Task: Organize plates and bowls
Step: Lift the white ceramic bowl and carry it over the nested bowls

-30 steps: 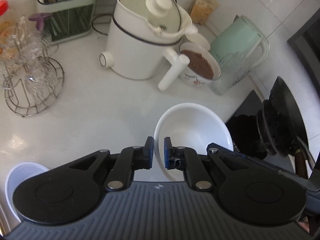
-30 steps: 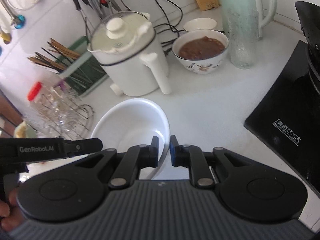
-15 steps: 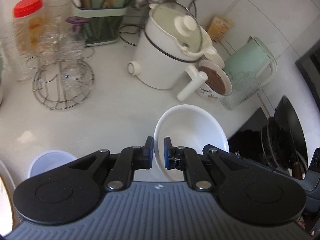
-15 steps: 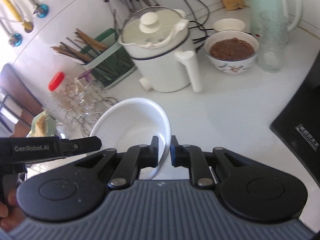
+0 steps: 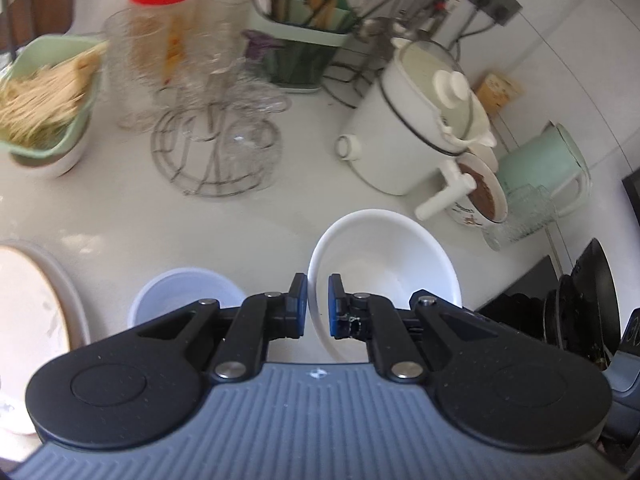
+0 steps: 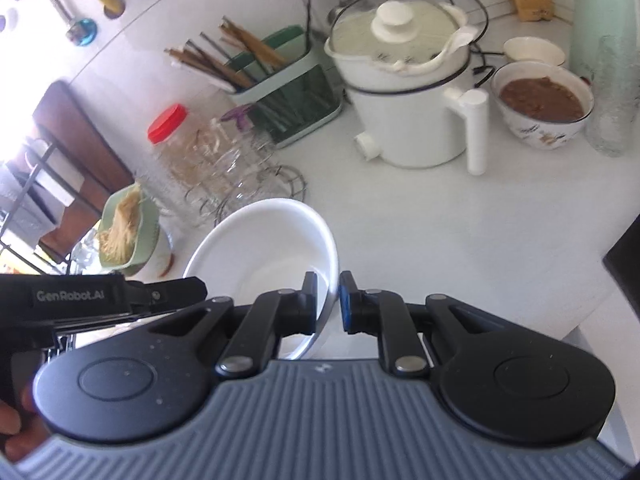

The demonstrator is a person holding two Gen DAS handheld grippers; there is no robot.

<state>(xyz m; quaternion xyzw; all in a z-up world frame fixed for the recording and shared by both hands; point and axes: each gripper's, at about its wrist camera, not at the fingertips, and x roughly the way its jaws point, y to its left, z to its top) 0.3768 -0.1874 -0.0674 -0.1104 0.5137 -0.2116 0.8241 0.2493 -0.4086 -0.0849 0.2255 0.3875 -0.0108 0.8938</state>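
Note:
A large white bowl [image 5: 384,256] hangs tilted above the white counter, held by both grippers at once. My left gripper [image 5: 318,306] is shut on the bowl's left rim, one pad inside and one outside. In the right wrist view the same white bowl [image 6: 260,248] shows its right rim pinched by my right gripper [image 6: 328,306], also shut. The left gripper's black body [image 6: 100,300] reaches in from the left edge there. A small pale blue bowl [image 5: 186,292] sits on the counter below left, beside a large oval plate [image 5: 36,312].
A white electric pot [image 6: 408,92] with a handle, a bowl of brown food [image 6: 542,104], a green kettle [image 5: 548,168], a wire glass rack [image 5: 216,152], a red-lidded jar [image 5: 160,36], a chopstick holder [image 6: 280,88] and a green colander of noodles [image 5: 44,96] crowd the counter. A black cooktop [image 5: 520,300] lies right.
Both grippers have carried the white bowl leftward and slightly up; the pot and kettle slid right in view, and the jar, colander and oval plate came into sight.

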